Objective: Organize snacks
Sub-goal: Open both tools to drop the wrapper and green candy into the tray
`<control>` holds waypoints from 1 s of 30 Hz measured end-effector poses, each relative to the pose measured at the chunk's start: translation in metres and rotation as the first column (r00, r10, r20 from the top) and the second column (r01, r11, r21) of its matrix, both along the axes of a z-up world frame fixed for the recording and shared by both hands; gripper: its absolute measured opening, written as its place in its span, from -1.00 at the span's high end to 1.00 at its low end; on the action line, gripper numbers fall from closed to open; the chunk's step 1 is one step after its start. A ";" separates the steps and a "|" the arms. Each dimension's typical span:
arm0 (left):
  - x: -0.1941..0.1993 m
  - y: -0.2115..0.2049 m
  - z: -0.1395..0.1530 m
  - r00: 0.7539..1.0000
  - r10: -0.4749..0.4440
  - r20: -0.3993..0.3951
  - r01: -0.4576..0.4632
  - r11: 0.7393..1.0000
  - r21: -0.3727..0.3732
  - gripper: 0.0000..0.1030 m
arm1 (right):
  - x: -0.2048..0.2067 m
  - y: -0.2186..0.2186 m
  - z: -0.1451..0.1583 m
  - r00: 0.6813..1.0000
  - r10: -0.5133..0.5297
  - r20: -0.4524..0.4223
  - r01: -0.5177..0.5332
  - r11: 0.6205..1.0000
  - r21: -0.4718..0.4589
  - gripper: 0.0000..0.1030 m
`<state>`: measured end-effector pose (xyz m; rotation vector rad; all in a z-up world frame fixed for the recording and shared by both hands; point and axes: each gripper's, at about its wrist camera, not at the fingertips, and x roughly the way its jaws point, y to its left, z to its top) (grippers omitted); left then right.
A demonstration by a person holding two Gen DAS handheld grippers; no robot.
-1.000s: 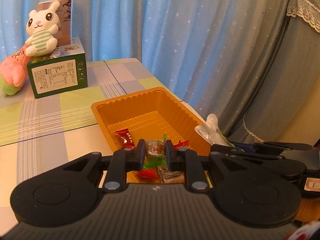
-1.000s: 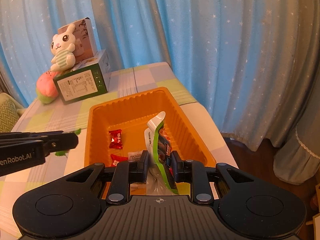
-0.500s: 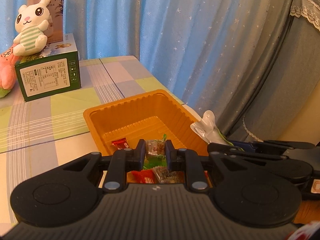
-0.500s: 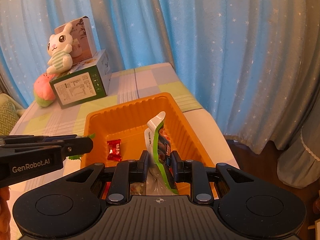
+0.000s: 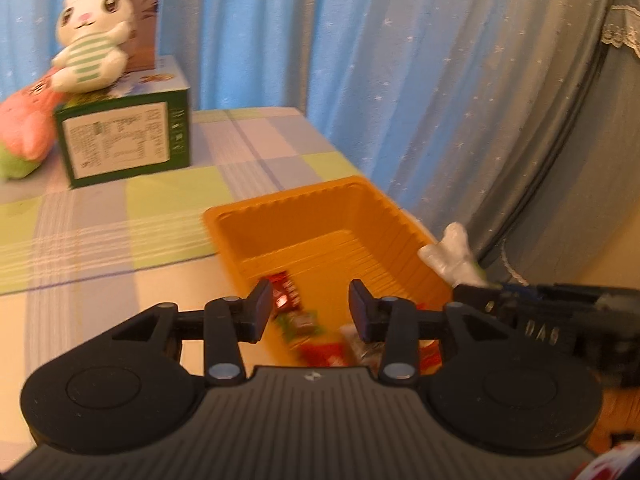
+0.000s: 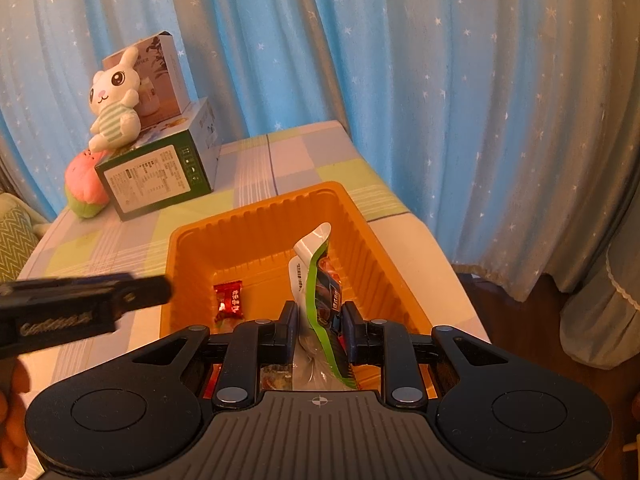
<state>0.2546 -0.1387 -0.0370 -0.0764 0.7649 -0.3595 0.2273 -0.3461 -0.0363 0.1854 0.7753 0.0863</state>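
Left tongs (image 5: 310, 310) have just been opening, empty, their candy (image 5: 300, 322) dropped among others in the orange tray (image 6: 260, 216); right tongs (image 6: 319, 322) clench a green snack pouch (image 6: 316, 276), undelivered.

Left gripper (image 6: 80, 312) side: raised lettering, blurred, cannot be read.
Right gripper (image 5: 536, 330) side: raised characters, blurred, cannot be made out for sure.
Green box (image 6: 154, 178) near face: white panel of fine print and a column of small icons, too small to read.
Tall white box (image 6: 160, 72) behind the rabbit: a few dark letters, partly hidden, not legible.
Red candy (image 6: 228, 300) in the orange tray (image 6: 256, 216): white characters, too small to read.
Green-edged packet (image 6: 316, 280): lines of small print on its white side, illegible.
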 end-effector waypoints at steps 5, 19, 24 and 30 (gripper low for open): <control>-0.019 0.021 -0.005 0.999 0.044 -0.006 -0.044 0.999 0.016 0.27 | 0.005 0.006 0.000 1.000 0.008 0.002 -0.008 1.000 0.025 0.54; -0.077 0.061 0.002 0.992 0.120 0.045 -0.124 0.988 0.094 -0.06 | -0.007 0.000 0.002 1.000 -0.020 0.002 0.019 0.985 0.172 -0.25; -0.093 0.075 0.010 0.989 0.142 0.035 -0.144 0.988 0.062 -0.09 | -0.038 0.001 0.003 0.998 -0.045 -0.032 0.050 0.983 0.175 -0.25; -0.118 0.089 0.021 0.985 0.166 0.042 -0.168 0.985 0.048 -0.13 | -0.071 0.020 0.019 0.999 -0.025 -0.022 0.028 0.988 0.154 -0.25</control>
